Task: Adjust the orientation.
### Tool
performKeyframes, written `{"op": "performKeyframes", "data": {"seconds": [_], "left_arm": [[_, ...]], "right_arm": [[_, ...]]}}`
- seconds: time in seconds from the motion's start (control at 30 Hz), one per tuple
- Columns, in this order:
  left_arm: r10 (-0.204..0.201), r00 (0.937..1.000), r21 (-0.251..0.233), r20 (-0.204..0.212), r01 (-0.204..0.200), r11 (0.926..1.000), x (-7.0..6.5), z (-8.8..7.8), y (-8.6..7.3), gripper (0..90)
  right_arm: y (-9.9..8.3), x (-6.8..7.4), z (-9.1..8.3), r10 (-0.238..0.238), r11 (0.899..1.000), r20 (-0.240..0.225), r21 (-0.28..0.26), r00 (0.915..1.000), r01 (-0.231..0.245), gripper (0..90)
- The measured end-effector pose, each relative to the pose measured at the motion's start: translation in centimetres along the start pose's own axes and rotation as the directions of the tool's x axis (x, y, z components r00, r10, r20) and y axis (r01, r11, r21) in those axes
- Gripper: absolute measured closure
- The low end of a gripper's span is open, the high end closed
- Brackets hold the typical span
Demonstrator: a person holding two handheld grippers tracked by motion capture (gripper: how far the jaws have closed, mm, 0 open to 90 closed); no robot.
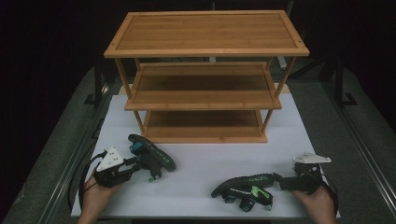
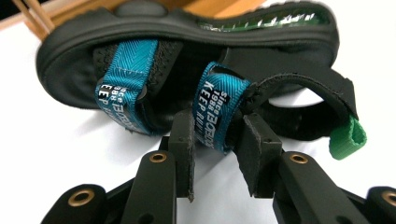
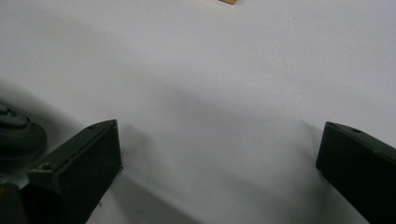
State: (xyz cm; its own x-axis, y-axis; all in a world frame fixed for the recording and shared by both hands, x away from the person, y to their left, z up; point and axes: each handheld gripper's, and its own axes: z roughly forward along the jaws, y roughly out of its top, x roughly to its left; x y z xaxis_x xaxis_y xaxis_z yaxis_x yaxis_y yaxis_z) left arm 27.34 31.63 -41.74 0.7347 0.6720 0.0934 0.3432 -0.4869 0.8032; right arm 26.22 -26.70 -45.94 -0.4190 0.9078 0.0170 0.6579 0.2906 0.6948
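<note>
A black sandal (image 1: 154,156) with teal straps lies on its side at the left of the white tabletop (image 1: 201,163). My left gripper (image 1: 138,162) meets it from the left. In the left gripper view the left gripper (image 2: 217,140) is shut on one teal strap (image 2: 218,107), and a green pull tab (image 2: 348,140) hangs at the right. A second black sandal (image 1: 243,189) with green trim lies on its side near the front edge. My right gripper (image 1: 281,181) sits just right of it. The right gripper (image 3: 219,158) stands wide open over bare table, that sandal's end (image 3: 16,135) beside its left jaw.
A three-tier bamboo shelf (image 1: 205,30) stands at the back of the table, all its boards bare. Dark grey floor and metal rails (image 1: 364,144) flank the table on both sides. A person's hands hold both grippers at the front edge.
</note>
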Motion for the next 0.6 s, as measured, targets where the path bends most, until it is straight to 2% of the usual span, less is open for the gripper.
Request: {"op": "performKeyframes", "data": {"seconds": [0.07, 0.23, 0.37, 0.43, 0.6], "left_arm": [[0.010, 0.9999, -0.023, -0.008, -0.010, 0.9997, 0.1, 0.2, 0.9, 68.7], [0.017, 0.9997, -0.041, -0.015, -0.018, 0.9990, 0.3, 0.6, 1.9, 69.9], [0.038, 0.9987, -0.040, -0.034, -0.039, 0.9984, 0.3, 0.8, 2.8, 71.7], [0.043, 0.9987, -0.044, -0.026, -0.044, 0.9980, 0.4, 0.9, 3.2, 71.8], [0.070, 0.9971, -0.049, -0.031, -0.071, 0.9963, 0.3, 0.1, 3.9, 72.8]], "right_arm": [[0.0, 0.0, 0.0, 0.000, 1.000, 0.000, 0.000, 1.0000, 0.000, 0.0], [0.0, 0.0, 0.0, 0.000, 1.000, 0.000, 0.000, 1.0000, 0.000, 0.0], [0.0, 0.0, 0.0, 0.002, 1.000, -0.001, -0.001, 1.0000, -0.002, 0.0], [0.0, 0.0, 0.0, 0.002, 1.000, -0.001, -0.001, 1.0000, -0.002, 0.0], [0.0, 0.0, 0.0, 0.000, 1.000, 0.000, -0.001, 1.0000, 0.000, 0.0]]}}
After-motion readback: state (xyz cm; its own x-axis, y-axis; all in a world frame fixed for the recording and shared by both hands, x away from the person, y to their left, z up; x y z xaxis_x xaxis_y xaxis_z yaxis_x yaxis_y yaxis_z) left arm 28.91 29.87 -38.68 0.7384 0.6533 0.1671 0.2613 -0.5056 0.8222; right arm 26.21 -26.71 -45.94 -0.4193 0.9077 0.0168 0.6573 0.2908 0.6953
